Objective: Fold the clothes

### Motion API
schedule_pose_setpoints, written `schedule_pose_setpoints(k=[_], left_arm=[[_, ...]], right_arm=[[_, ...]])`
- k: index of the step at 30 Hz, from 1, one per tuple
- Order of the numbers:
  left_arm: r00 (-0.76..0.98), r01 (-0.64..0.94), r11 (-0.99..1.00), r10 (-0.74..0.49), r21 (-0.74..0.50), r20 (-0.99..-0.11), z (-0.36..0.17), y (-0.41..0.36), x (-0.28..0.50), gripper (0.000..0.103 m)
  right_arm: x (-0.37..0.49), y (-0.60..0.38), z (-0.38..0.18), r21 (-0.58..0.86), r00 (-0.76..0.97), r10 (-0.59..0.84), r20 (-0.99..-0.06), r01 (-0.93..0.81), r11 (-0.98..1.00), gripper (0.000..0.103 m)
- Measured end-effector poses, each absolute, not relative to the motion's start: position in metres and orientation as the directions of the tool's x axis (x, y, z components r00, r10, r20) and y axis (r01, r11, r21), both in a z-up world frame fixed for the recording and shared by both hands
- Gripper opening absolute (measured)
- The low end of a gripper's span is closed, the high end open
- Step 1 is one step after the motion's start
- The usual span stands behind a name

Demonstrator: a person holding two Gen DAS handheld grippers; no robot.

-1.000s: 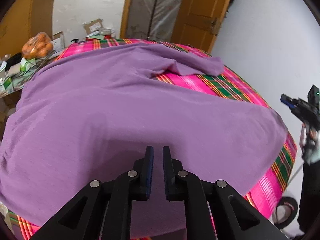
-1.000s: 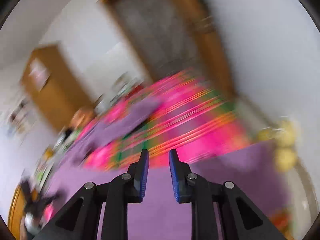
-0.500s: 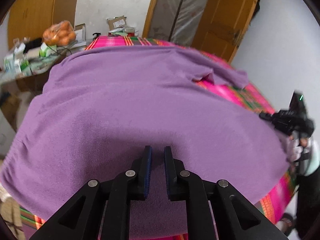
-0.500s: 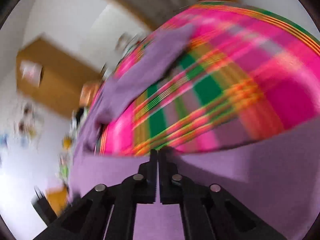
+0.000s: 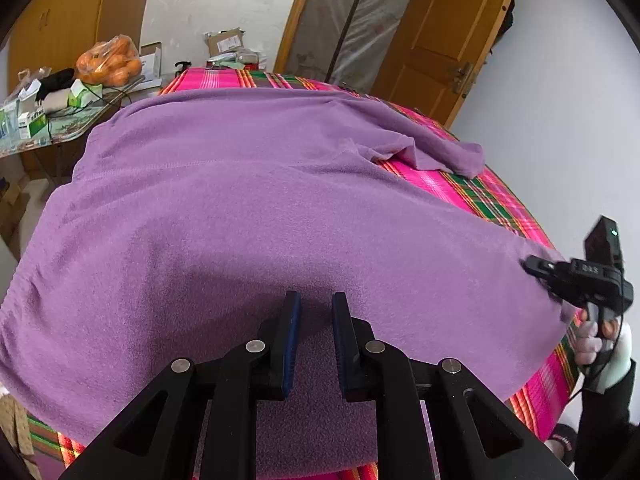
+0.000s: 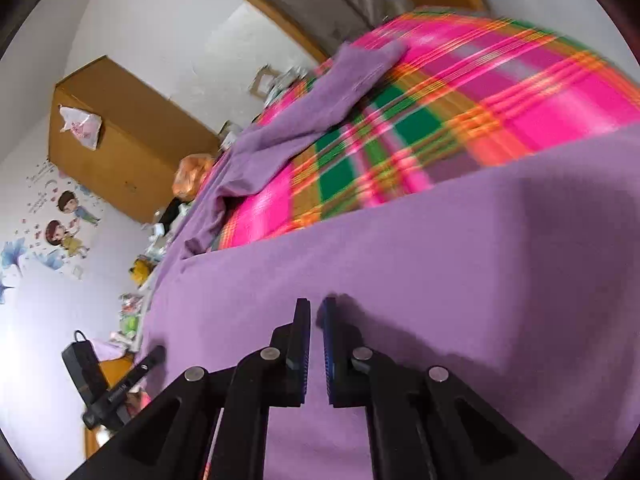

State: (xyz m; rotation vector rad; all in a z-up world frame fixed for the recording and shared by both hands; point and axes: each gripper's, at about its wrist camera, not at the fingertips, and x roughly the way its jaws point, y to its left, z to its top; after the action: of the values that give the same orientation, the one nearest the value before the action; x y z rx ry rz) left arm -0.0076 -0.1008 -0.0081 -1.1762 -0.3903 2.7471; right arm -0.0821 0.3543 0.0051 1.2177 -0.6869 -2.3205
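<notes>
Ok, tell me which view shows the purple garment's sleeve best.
The left wrist view: the sleeve lies sharp and whole across the plaid cloth. The right wrist view shows the same sleeve, but farther off and blurred.

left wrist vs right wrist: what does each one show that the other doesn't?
Only left wrist: the door with its latch, the whole spread of the purple garment, and the right tool at the garment's edge, with the hand holding it.

Only right wrist: cartoon wall stickers, a white bag on the cabinet, and the left tool.

Both: the garment on the plaid cloth, its sleeve lying across the plaid, and the bag of oranges.
</notes>
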Motion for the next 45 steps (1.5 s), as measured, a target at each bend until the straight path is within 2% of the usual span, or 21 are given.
schedule_pose_setpoints(k=[5,12,14,18,19,20,23,24,26,33,39,40,41,43,45], left_arm=[[-0.689,-0.015,-0.957,0.22,-0.29,-0.69,-0.008,-0.102,-0.007,0.016],[-0.689,-0.014,-0.96,0.212,-0.279,-0.693,-0.008,-0.101,-0.007,0.016],[-0.689,-0.013,-0.961,0.209,-0.277,-0.694,-0.008,-0.1,-0.007,0.016],[-0.689,-0.01,-0.964,0.2,-0.267,-0.697,-0.008,-0.099,-0.008,0.016],[-0.689,-0.01,-0.964,0.199,-0.266,-0.697,-0.008,-0.099,-0.008,0.016],[-0.689,-0.009,-0.964,0.2,-0.267,-0.697,-0.008,-0.099,-0.008,0.016],[-0.689,-0.008,-0.963,0.2,-0.269,-0.696,-0.008,-0.099,-0.008,0.016],[-0.689,-0.008,-0.963,0.2,-0.269,-0.696,-0.008,-0.099,-0.008,0.016],[-0.69,-0.009,-0.963,0.201,-0.27,-0.696,-0.009,-0.099,-0.007,0.016],[-0.692,0.0,-0.967,0.185,-0.256,-0.698,-0.008,-0.099,-0.002,0.016],[-0.711,0.031,-0.983,0.107,-0.184,-0.695,-0.008,-0.106,0.04,0.017],[-0.719,0.044,-0.984,0.09,-0.174,-0.689,-0.009,-0.111,0.049,0.017],[-0.727,0.057,-0.986,0.069,-0.16,-0.683,-0.009,-0.116,0.057,0.017],[-0.74,0.097,-0.986,0.021,-0.136,-0.673,-0.01,-0.129,0.072,0.017],[-0.746,0.148,-0.978,-0.01,-0.15,-0.666,-0.011,-0.148,0.085,0.017]], right_arm=[[-0.058,0.46,-0.001,0.634,-0.666,-0.453,-0.593,-0.038,-0.773,0.002],[-0.012,0.596,-0.009,0.691,-0.814,-0.147,-0.561,-0.364,-0.624,0.001],[-0.017,0.594,-0.006,0.699,-0.822,-0.168,-0.544,-0.334,-0.633,0.014],[-0.05,0.569,-0.004,0.672,-0.795,-0.25,-0.553,-0.248,-0.698,0.014],[-0.06,0.561,-0.007,0.65,-0.783,-0.233,-0.577,-0.267,-0.712,0.014],[-0.07,0.554,-0.01,0.64,-0.774,-0.215,-0.596,-0.296,-0.709,0.006],[-0.074,0.559,-0.013,0.658,-0.788,-0.159,-0.595,-0.364,-0.659,0.005],[-0.075,0.551,-0.011,0.643,-0.786,-0.158,-0.597,-0.352,-0.68,0.006],[-0.076,0.534,-0.005,0.612,-0.782,-0.165,-0.601,-0.317,-0.725,0.019],[-0.068,0.437,-0.001,0.541,-0.722,-0.335,-0.606,-0.065,-0.839,0.02],[-0.036,0.355,0.002,0.392,-0.676,-0.403,-0.617,0.179,-0.902,0.021],[-0.033,0.343,0.0,0.379,-0.672,-0.413,-0.615,0.207,-0.902,0.023],[-0.03,0.333,-0.002,0.366,-0.669,-0.421,-0.612,0.232,-0.901,0.032],[-0.022,0.308,-0.003,0.302,-0.685,-0.404,-0.606,0.272,-0.914,0.042],[-0.016,0.287,-0.003,0.26,-0.681,-0.408,-0.609,0.314,-0.913,0.044]])
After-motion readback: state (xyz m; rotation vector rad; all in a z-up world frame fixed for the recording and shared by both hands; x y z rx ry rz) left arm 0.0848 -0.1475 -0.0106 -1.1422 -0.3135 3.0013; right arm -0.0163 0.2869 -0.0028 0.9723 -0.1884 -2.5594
